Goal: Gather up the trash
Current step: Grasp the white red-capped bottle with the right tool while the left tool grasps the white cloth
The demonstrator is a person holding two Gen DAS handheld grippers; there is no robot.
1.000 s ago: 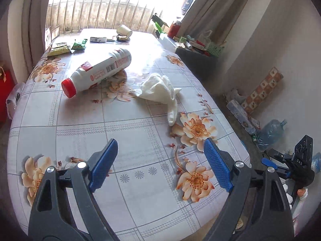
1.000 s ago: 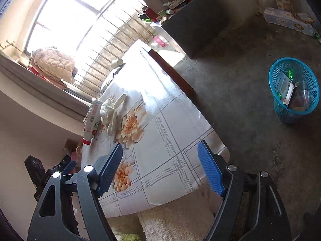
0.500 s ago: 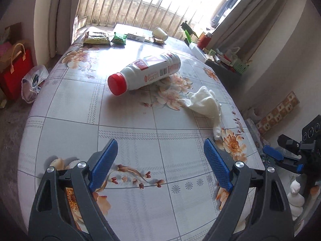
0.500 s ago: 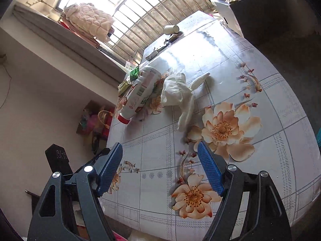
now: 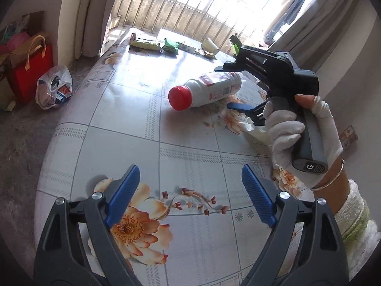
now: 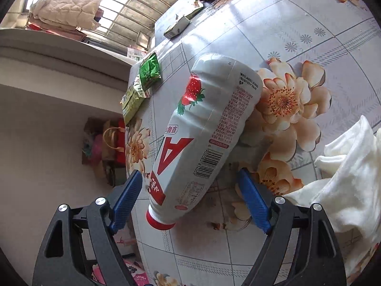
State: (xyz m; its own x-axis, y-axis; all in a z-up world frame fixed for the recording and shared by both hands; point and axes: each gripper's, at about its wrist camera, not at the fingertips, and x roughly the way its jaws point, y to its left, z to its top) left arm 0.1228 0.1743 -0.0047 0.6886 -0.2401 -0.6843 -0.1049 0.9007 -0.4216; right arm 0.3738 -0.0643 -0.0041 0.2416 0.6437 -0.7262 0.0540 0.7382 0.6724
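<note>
Where the right claw [image 6: 189,196] gapes, bottle [image 6: 204,133] between, untouched.

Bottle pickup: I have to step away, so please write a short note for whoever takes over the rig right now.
Right claw: open, jaws just opened wider, straddling the lower part of the bottle; the pads do not press on it yet.
Left claw: open, holds nothing, above the near end of the table.
Things: the bottle lies on its side, red cap on. A white cloth lies beside it. Green wrappers, a small carton and a tipped paper cup lie at the far end.
Done: nothing picked up in these views.
Left: close on the bottle, then collect the rest. No bin is in view now.
</note>
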